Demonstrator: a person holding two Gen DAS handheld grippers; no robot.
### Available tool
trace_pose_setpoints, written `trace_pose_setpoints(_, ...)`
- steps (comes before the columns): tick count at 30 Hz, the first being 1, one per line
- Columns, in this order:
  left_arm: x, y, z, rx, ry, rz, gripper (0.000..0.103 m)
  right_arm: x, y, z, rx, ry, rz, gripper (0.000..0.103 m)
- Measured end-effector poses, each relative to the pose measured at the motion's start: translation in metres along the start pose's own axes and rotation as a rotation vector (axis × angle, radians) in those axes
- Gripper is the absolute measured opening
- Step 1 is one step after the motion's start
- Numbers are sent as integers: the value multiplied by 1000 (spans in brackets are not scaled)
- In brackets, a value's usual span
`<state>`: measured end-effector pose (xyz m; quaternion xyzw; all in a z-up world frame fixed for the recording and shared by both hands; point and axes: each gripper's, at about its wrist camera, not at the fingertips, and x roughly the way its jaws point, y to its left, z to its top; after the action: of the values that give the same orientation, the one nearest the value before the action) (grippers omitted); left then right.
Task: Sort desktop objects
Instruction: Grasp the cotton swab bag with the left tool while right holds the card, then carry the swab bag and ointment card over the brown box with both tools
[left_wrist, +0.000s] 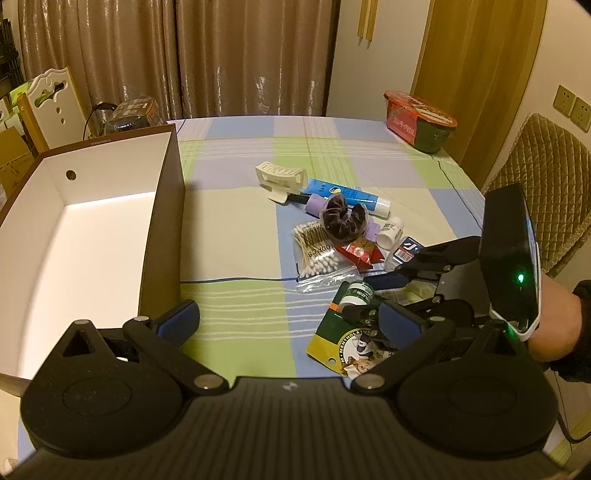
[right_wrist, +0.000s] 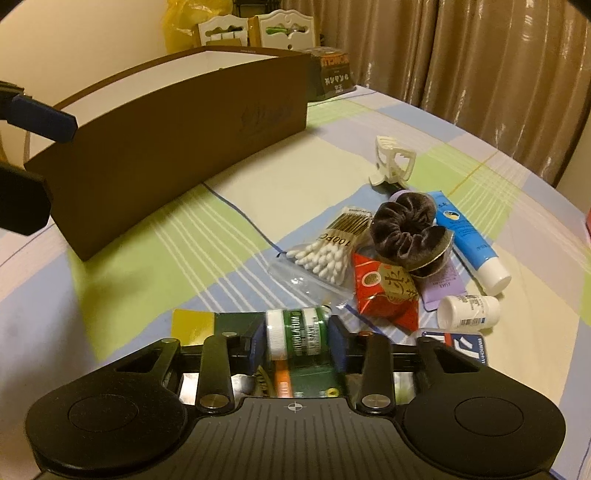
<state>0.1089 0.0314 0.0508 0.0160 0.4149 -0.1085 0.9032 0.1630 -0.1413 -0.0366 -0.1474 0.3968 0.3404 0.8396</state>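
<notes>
- An open brown box (left_wrist: 162, 206) with a white interior stands at the table's (left_wrist: 236, 236) 9 o'clock side, no item visible on the part of its floor that shows.
- The left hand-held gripper (left_wrist: 284, 321) hovers beside the box wall with its blue pads wide apart, grasping nothing.
- At 3 o'clock from it, a heap lies on the checked cloth: cotton swabs (right_wrist: 325, 251), a dark scrunchie (right_wrist: 410, 229), a red packet (right_wrist: 384, 291), a blue tube (right_wrist: 469, 240), a white bottle (right_wrist: 469, 312) and a white hair claw (right_wrist: 393, 162) at 12 o'clock of the pile.
- The right hand-held gripper (right_wrist: 297, 341) is clenched on a green balm jar (right_wrist: 299, 332) fixed to its backing card (left_wrist: 343, 343).
- Judgement: the grip looks centred on the jar; lifting straight up, keeping the trailing card clear of the swab bag, then carrying toward 9 o'clock over the box wall would serve best.
</notes>
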Motion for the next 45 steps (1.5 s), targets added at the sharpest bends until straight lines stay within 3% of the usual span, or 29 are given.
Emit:
trace_pose_setpoints(7, 13, -2, 10, -1, 1, -9, 102, -5, -3, -2, 16, 11, -14, 33)
trace_pose_setpoints(13, 47, -17, 25, 6, 24, -19, 98, -41, -3, -25, 79, 10, -43, 33)
trace_pose_setpoints(16, 71, -26, 32, 11, 25, -26, 89, -58, -4, -35, 112, 6, -62, 33)
trace_pose_setpoints(17, 81, -28, 35, 6, 27, -24, 81, -62, -5, -37, 119, 6, -71, 33)
trace_pose_setpoints(22, 127, -23, 48, -98, 37, -22, 65, -80, -10, -48, 152, 12, -116, 33)
trace_pose_setpoints(26, 154, -23, 55, -103, 54, -12, 47, -89, -18, -55, 174, 11, -148, 33)
trace_pose_setpoints(35, 185, -20, 52, -97, 124, -3, 46, -94, -28, -57, 194, 8, -162, 34)
trace_pose_setpoints(41, 187, -17, 49, -72, 137, 1, 23, -91, -24, -52, 188, -5, -154, 33)
trace_pose_setpoints(45, 174, -14, 47, -44, 123, 11, 19, -95, -17, -48, 182, -19, -156, 33)
